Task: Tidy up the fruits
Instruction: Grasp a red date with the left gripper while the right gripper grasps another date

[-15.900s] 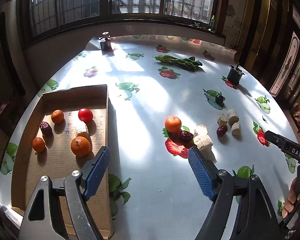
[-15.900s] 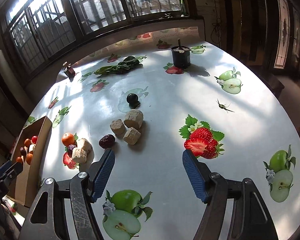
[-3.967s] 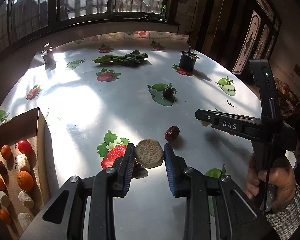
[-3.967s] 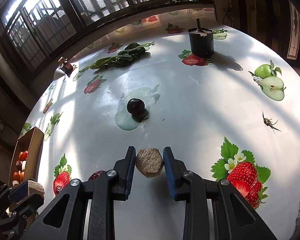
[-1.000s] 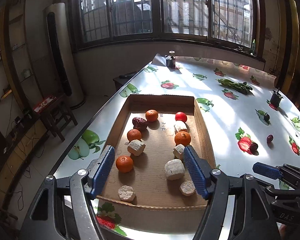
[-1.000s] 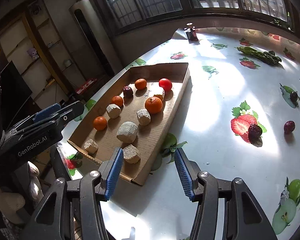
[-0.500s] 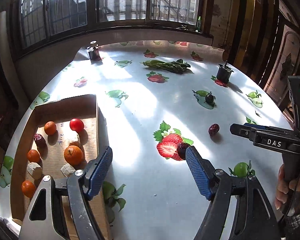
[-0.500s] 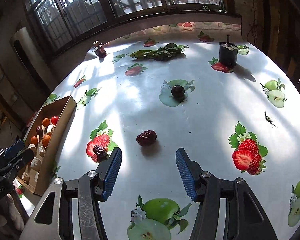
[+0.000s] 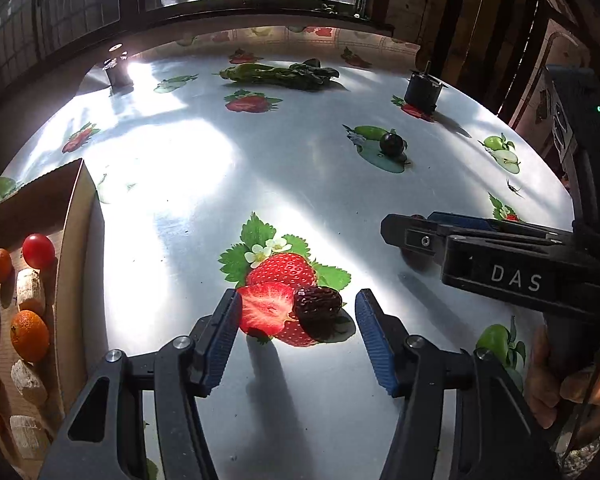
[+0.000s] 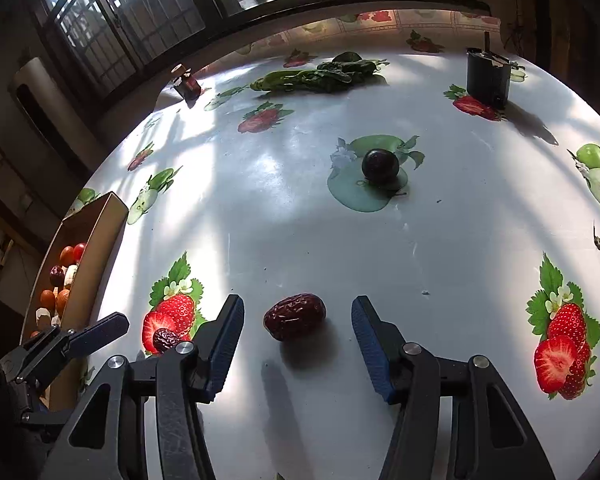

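My left gripper (image 9: 298,322) is open, low over the table, with a dark wrinkled date (image 9: 317,307) between its fingers on a printed strawberry. My right gripper (image 10: 298,326) is open, with a red date (image 10: 295,316) between its fingers. The dark date also shows in the right wrist view (image 10: 165,340). A dark round plum (image 10: 380,166) lies farther back on a printed apple; it also shows in the left wrist view (image 9: 392,144). The cardboard box (image 9: 74,216) at the left holds oranges, a red tomato (image 9: 38,251), a date and pale chunks.
Green leafy vegetables (image 9: 280,74) lie at the table's far side. A black cup (image 9: 420,92) stands at the back right and a small dark jar (image 9: 117,72) at the back left. The right gripper's body (image 9: 512,268) reaches in from the right of the left wrist view.
Both grippers have moved forward and down to the table. Each now has a date between its open fingers. The box has slid to the left edge of the views.
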